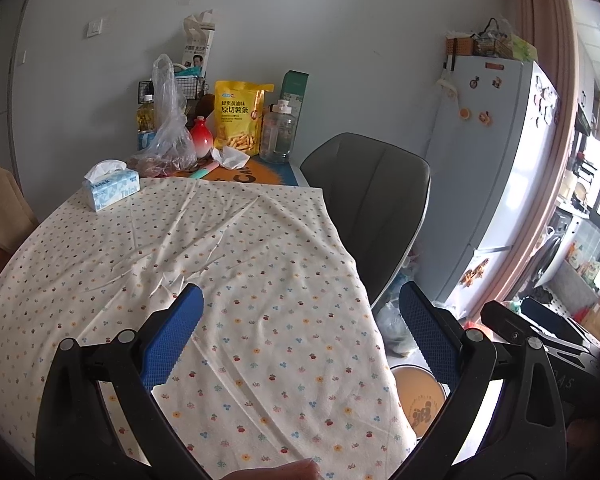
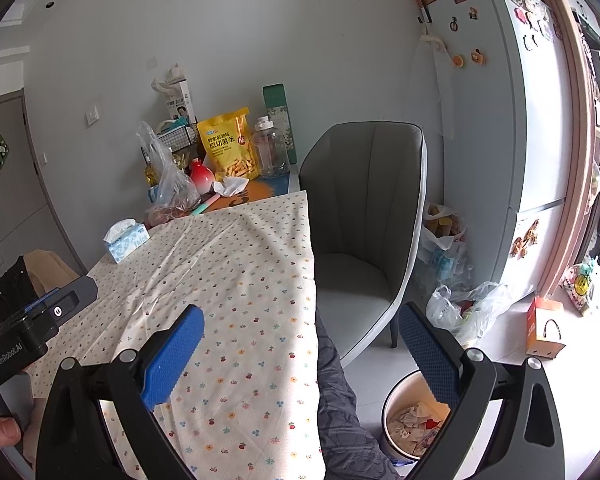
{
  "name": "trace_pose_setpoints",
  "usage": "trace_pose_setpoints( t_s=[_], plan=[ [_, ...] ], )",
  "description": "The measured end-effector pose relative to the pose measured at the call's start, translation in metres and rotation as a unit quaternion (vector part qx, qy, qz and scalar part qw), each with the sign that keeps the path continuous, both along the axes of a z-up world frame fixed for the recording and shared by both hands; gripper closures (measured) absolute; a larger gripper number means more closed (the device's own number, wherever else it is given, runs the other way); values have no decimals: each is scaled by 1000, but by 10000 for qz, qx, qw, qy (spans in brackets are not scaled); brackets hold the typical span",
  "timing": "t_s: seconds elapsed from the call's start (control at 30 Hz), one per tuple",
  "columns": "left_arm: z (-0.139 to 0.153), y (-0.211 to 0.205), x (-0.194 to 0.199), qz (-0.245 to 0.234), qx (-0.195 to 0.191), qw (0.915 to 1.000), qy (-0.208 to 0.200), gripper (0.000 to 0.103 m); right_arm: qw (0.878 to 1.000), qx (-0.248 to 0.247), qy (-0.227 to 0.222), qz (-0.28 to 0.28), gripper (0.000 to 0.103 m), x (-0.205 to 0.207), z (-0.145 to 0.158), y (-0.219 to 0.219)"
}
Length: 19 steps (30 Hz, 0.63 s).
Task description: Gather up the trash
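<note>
Two handheld grippers hover over a dining table draped in a flower-dotted tablecloth (image 1: pixel 228 264), both with blue-padded fingers spread wide and nothing between them — a posture that reads as ready to reach rather than mid-grasp. The left gripper (image 1: pixel 300 332) hangs above the cloth's near half; the right gripper (image 2: pixel 300 344) straddles the table's right edge, one pad over the cloth, the other over the floor. Directly below that outer pad stands a small round waste bin (image 2: pixel 392 412), already holding scraps of paper and wrappers, placed beside the table, presumably so that trash can be dropped straight down. A patterned trouser leg (image 2: pixel 340 412) shows between table and bin.

The cloth's middle lies bare. Farther along, a blue tissue box (image 1: pixel 110 190) sits near the left edge. A grey upholstered chair (image 2: pixel 364 232) is pulled up at the right side.

The likely target lies at the far end — a crumpled white tissue (image 1: pixel 230 156) resting on an orange mat just past the cloth's edge, in front of a yellow snack bag (image 1: pixel 238 114) and beside a red vase (image 1: pixel 201 140). A clear plastic bag (image 1: pixel 168 136) and a clear water jug (image 1: pixel 276 130) crowd the same corner against the wall. Reaching the tissue would call for a long stretch across the table without knocking over the vase. A white refrigerator (image 2: pixel 496 128) stands beyond.
</note>
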<state>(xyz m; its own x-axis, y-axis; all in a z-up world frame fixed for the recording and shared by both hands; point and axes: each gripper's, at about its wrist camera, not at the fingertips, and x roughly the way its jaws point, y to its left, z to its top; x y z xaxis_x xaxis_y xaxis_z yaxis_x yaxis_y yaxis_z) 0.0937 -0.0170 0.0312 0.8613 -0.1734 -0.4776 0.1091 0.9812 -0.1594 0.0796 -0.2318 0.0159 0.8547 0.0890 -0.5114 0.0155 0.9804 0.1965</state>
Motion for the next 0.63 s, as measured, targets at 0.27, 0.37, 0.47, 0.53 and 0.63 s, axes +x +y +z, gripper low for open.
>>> trace_pose_setpoints(
  t_s=[0.27,0.37,0.47,0.53,0.63],
  plan=[
    [-3,-7,1,-146,170,9997,35,6,10000,25,86,-20,8,-4,-6,4],
    [-3,-8,1,-183,193,9996,47,6,9999,19,87,-51,8,-4,-6,4],
    [-2,-8,1,-215,169,9996,59,6,9999,49,78,-117,8,-5,-6,1],
    [-3,-7,1,-223,164,9996,57,6,9998,60,84,-153,8,-4,-6,0],
    [-4,-5,3,-174,184,9996,94,6,9998,56,108,-162,8,-2,-8,0]
  ],
)
